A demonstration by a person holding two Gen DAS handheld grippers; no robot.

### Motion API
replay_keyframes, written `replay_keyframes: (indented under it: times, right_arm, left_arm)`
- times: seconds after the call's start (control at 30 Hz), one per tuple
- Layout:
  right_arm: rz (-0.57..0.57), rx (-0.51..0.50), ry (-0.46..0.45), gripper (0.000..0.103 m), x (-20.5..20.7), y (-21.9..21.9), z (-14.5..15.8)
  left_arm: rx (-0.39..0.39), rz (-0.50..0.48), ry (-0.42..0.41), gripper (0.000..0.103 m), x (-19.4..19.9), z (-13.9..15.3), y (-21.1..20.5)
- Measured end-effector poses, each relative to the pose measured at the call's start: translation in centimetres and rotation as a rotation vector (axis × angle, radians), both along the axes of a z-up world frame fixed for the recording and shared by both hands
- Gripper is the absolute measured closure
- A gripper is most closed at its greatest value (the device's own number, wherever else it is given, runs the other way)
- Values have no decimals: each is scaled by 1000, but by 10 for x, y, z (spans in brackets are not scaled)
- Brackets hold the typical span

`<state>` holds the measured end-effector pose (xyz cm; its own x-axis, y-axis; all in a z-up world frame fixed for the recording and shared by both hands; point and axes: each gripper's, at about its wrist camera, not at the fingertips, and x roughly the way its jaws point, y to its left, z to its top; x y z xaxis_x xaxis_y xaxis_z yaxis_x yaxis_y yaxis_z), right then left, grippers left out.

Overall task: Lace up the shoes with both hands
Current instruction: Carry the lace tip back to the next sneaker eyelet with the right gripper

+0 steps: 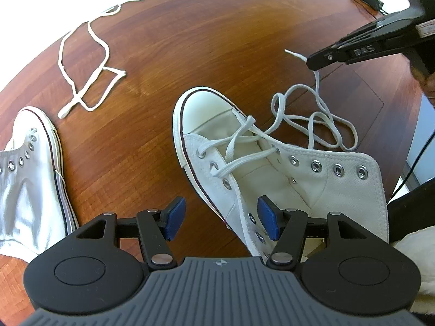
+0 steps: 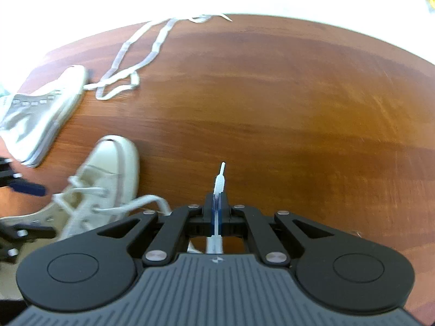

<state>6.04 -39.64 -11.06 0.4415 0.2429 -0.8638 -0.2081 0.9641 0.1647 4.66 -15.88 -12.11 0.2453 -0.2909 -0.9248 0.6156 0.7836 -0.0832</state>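
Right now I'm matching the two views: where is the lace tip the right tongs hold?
Left wrist view: lace tip, upper right, sticking out of the right tongs.
Right wrist view: centre, pinched, pointing away.
Shared landmark: partly laced shoe, its toe cap showing in both.

Only readable mark I get: upside-down characters, roughly "045", on the side of the right gripper (image 1: pixel 312 62). Nothing legible elsewhere.

The half-laced shoe (image 1: pixel 244 146) is set mid-table (image 1: pixel 190 40), its lace (image 1: pixel 312 119) piled just right of it. A second shoe (image 1: pixel 30 179) is laid by the left edge, a loose lace (image 1: pixel 87 62) behind it.
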Motion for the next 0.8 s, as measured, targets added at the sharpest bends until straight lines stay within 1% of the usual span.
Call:
replay_keyframes:
  times: [0.1, 0.2, 0.33, 0.53, 0.67, 0.8]
  right_arm:
    - [76, 35, -15, 101, -3, 14, 13]
    - [138, 58, -17, 101, -3, 26, 20]
    - [229, 74, -20, 101, 2, 51, 20]
    - [323, 79, -26, 101, 19, 84, 10]
    - [361, 76, -7, 100, 32, 101, -4]
    - [388, 58, 6, 99, 38, 108, -14]
  left_arm:
    - [-7, 4, 4, 42, 0, 1, 1]
    - [-9, 3, 2, 42, -1, 2, 1]
    - [-6, 5, 2, 42, -2, 2, 1]
    - [-4, 6, 1, 42, -3, 3, 2]
    - [-1, 11, 5, 42, -2, 3, 3]
    - [-2, 18, 6, 42, -1, 3, 4]
